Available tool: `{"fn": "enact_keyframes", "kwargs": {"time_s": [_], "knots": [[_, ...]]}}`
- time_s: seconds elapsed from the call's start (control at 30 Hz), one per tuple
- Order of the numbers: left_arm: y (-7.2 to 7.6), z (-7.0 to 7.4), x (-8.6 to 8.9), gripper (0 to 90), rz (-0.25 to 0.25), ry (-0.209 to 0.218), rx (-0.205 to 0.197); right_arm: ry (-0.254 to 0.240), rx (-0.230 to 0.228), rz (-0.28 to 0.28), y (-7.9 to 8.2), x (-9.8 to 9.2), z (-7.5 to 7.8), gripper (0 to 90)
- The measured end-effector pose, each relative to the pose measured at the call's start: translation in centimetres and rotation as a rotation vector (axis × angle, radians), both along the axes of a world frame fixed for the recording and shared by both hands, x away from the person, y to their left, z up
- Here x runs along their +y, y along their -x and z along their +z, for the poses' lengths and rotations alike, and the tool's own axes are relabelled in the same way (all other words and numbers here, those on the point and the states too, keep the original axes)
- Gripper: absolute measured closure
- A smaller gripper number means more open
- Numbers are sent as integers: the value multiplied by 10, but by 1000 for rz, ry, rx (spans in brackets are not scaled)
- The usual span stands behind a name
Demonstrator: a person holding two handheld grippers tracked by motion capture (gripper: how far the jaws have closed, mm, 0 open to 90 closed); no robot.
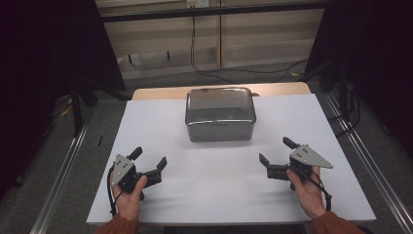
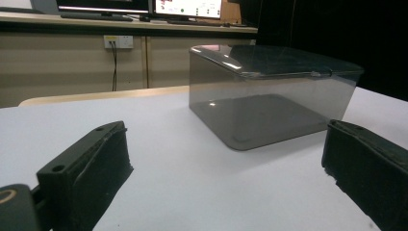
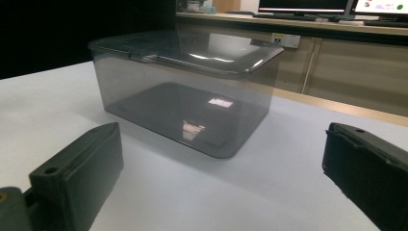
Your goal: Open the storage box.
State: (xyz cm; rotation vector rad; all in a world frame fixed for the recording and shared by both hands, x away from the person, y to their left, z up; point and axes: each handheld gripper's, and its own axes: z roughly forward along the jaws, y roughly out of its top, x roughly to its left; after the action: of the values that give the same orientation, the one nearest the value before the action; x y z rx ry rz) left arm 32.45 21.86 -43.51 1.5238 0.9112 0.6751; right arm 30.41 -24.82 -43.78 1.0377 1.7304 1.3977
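A smoky, see-through plastic box [image 1: 220,115] with its lid [image 1: 220,103] seated on top stands on the table [image 1: 160,122], centred between the left and right edges and close to the far edge. Through the walls it looks empty, though reflections on the plastic make that hard to settle. The left gripper [image 1: 151,160] sits near the front left corner, jaws spread wide with nothing between them; its own view looks past the two black jaws at the box's near left corner. The right gripper [image 1: 276,150] mirrors it near the front right corner, equally wide open and empty, aimed at the box from the other side. Both are well apart from the box.

This reads as the start: hands at rest, the box untouched and closed. The next move probably calls for both grippers to travel toward the far edge, one steadying a wall while the other takes the lid's rim, which overhangs slightly. The slick plastic will want a square, firm pinch.
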Motion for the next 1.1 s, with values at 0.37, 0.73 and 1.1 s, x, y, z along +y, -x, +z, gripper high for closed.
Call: {"fn": "enact_keyframes", "kwargs": {"time_s": [0.37,0.73,1.1], "knots": [[-1,-1,-1,26,-18,-7,13,24,3,32,-10,14,1,1],[0,-1,-1,26,-18,-23,6,57,-15,82,-25,30,10,0],[1,-1,-4,26,-38,-28,26,77,-44,119,-42,44,21,0]]}}
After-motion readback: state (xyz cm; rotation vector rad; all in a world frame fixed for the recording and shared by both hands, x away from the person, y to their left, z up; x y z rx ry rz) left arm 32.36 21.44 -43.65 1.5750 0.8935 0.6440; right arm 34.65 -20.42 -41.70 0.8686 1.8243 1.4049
